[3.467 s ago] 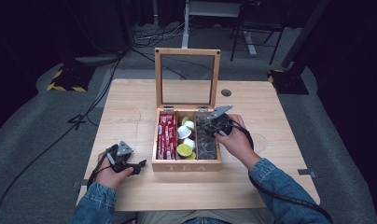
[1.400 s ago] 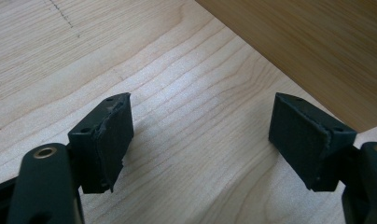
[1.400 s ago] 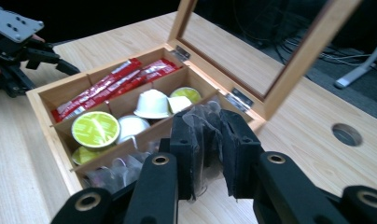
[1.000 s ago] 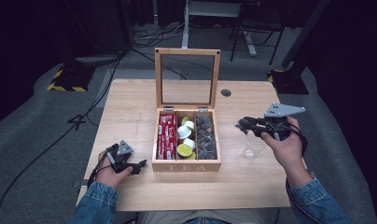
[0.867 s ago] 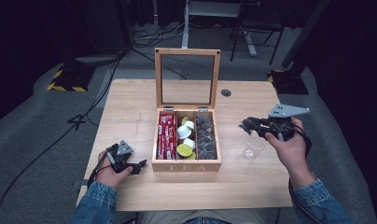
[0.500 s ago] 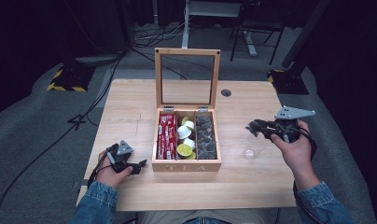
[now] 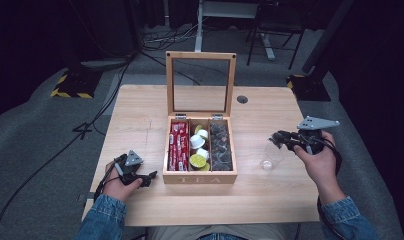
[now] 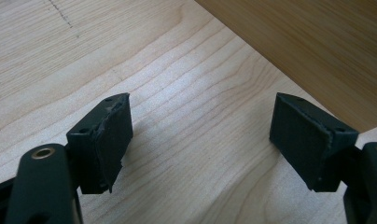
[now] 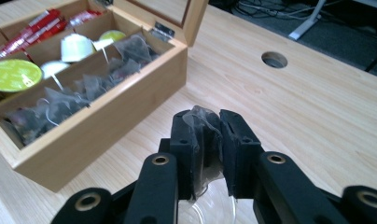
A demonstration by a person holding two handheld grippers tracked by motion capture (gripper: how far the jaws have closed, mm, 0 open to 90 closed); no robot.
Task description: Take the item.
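Note:
A wooden tea box with its glass lid standing up sits mid-table. It holds red packets, white and green capsules and dark tea bags. My right gripper is shut on a dark mesh tea bag and hangs just above a clear glass cup right of the box; the cup's rim lies right under the jaws. My left gripper rests open on the table by the box's front left corner, with nothing between its pads.
A round cable hole sits in the table behind the box. The box's side wall is close on the left gripper's right. Bare wood lies left of the box and along the front edge.
My right gripper has carried the tea bag from the box's right compartment out to the right and lowered it over the glass cup. The left gripper has stayed still.

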